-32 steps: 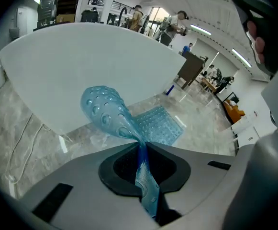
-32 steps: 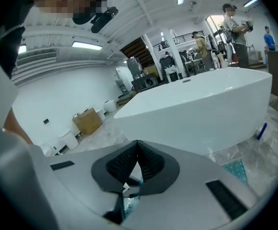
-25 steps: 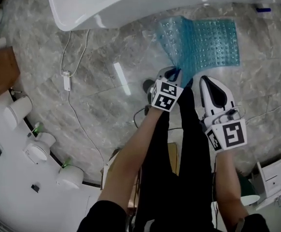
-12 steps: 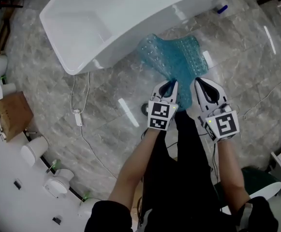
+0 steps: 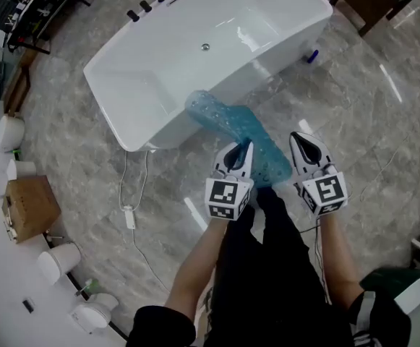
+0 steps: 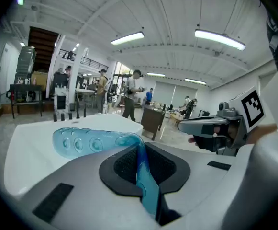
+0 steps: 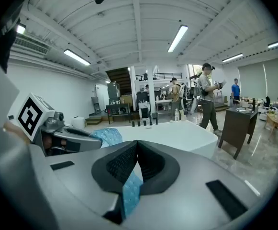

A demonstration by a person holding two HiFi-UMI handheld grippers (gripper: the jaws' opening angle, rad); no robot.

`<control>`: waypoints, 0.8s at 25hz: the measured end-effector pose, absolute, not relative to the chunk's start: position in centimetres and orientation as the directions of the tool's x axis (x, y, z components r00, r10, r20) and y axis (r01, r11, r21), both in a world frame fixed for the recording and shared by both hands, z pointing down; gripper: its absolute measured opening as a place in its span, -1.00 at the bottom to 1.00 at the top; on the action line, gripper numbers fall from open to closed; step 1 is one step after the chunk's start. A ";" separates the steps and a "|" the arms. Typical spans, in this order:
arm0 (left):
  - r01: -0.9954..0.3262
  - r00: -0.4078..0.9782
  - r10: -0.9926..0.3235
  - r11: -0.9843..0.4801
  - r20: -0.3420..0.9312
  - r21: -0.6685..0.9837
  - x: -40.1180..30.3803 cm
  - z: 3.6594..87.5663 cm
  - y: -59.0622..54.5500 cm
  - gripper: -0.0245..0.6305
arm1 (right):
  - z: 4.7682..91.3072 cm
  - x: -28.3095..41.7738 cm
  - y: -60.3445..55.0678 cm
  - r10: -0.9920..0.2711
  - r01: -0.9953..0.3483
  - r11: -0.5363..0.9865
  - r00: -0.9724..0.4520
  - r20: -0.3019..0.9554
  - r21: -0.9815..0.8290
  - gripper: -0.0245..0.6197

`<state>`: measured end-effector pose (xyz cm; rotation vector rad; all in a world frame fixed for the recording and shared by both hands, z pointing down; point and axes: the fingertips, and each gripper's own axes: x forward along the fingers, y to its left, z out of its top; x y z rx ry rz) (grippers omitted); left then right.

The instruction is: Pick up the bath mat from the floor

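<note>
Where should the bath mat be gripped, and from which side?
Grip its near edge at two spaced spots, coming from the side away from the bathtub. The bath mat is a thin, floppy sheet, so only an edge fits between jaws, and two grips keep it spread. The left gripper and right gripper are clamped on it that way.

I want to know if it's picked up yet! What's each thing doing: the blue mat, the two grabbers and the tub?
bath mat: lifted up, curled, pinched at its near edge.
left gripper: shut on the bath mat.
right gripper: shut on the bath mat.
bathtub: empty, standing on the floor.
</note>
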<state>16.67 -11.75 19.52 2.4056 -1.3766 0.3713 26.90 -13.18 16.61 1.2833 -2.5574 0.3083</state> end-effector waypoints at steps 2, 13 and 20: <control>-0.852 0.515 -0.780 -0.510 0.356 0.116 16.1 16.4 -11.2 -0.82 | 14.2 26.0 -12.7 -0.764 -0.812 0.579 -0.572 0.298 -0.076 -0.89; -0.845 0.531 -0.832 -0.534 0.164 0.031 10.4 3.0 -8.4 -0.82 | 1.4 20.9 -10.2 -0.792 -0.796 0.604 -0.604 0.083 -0.033 -0.89; -0.892 0.448 -0.888 -0.452 0.104 -0.024 2.7 -6.0 -6.2 -0.80 | -7.3 16.7 -9.4 -0.769 -0.769 0.638 -0.639 -0.004 0.043 -0.89</control>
